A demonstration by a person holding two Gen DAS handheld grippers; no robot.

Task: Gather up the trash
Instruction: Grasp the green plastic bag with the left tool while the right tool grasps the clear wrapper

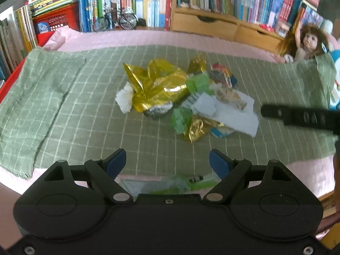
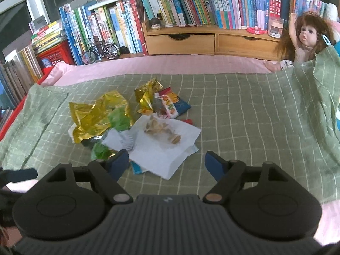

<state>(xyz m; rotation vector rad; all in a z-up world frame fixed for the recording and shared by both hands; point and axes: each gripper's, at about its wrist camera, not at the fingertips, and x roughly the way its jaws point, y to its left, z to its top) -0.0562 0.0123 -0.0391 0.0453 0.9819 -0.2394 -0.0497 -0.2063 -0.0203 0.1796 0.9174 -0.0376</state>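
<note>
Books: I saw shelves of books (image 2: 191, 2) along the back wall.
Cloth: a green checked cloth (image 2: 244, 110) covered the pink bedding (image 2: 170, 65).
Trash: wrappers (image 2: 99, 116) and white paper (image 2: 170, 148) lay piled mid-cloth.
Left gripper (image 1: 167, 161): jaws apart, empty.
Right gripper (image 2: 166, 162): jaws apart, beside the paper.
Doll (image 2: 306, 40): far right.

No text can be read: the book spines (image 2: 191, 2) on the shelf far ahead of the claws carry lettering too small and blurred to make out, and the print on the snack wrapper (image 2: 169, 106) in the trash pile, ahead and left of the right claw, is just as illegible
</note>
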